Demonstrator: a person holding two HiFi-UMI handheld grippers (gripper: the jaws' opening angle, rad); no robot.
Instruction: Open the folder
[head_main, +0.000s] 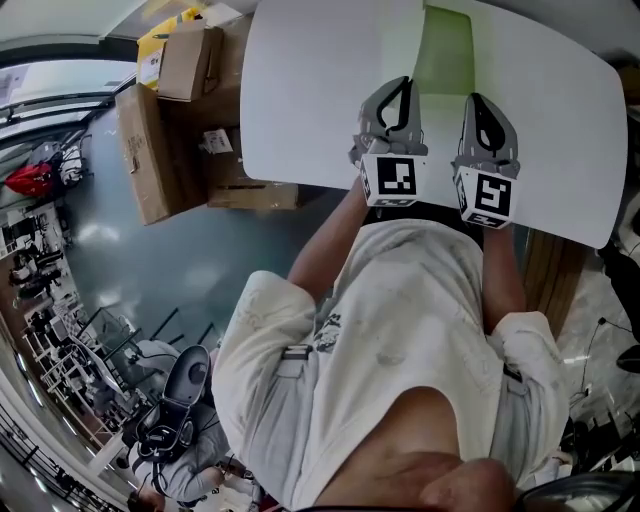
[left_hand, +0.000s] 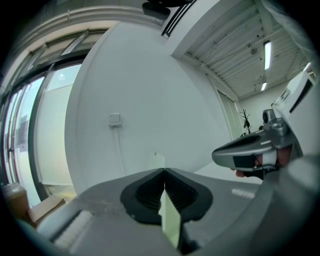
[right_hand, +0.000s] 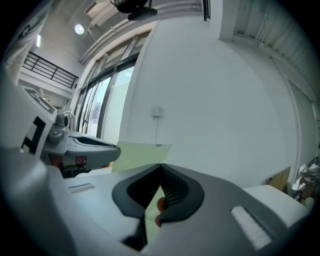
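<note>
L hand-held gripper (left_hand: 164, 174), R hand-held gripper (right_hand: 159, 169), clamped

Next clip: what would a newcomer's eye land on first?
The pale green folder stands out against the white table at the top of the head view. The left gripper and right gripper sit side by side at its near edge, each shut on a green sheet of it.

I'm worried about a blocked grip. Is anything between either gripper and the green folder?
Nothing visible does: the left gripper and the right gripper are each shut directly on the green folder.
</note>
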